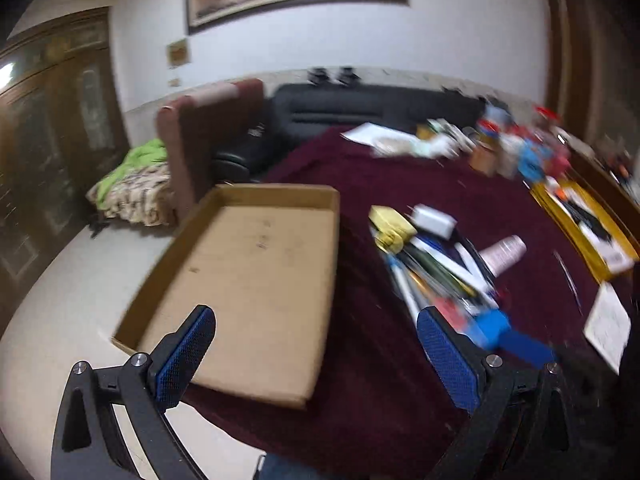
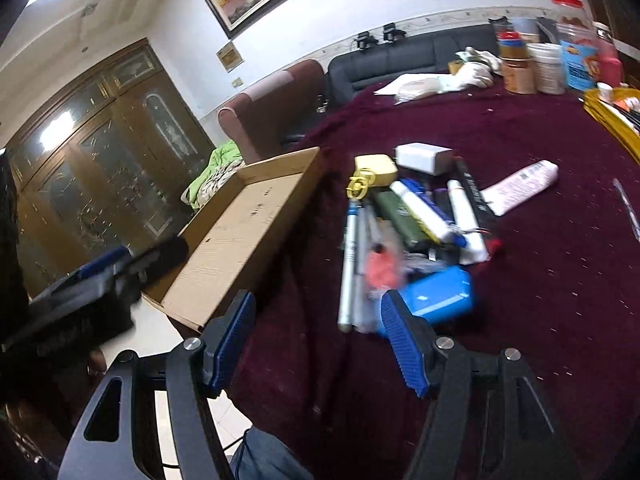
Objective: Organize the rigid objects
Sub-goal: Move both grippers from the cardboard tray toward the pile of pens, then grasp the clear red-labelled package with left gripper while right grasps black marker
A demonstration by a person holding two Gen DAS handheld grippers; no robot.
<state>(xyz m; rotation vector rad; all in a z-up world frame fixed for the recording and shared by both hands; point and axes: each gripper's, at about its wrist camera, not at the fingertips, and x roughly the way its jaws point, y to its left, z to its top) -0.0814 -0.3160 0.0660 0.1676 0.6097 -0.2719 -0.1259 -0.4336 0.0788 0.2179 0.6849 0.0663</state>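
The left gripper [image 1: 316, 344] hangs with its blue pads spread wide and nothing between them, above the near edge of the empty cardboard tray [image 1: 248, 272], which lies ahead and to its left on the maroon table [image 1: 372, 380]. The right gripper [image 2: 318, 322] is likewise wide open and empty, the pile of pens and small items [image 2: 404, 220] just ahead, its blue box [image 2: 438, 294] beside the right pad.

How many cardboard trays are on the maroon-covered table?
1: the cardboard tray sits at the table's left edge, left of the pile of pens and small items, with nothing inside that shows.
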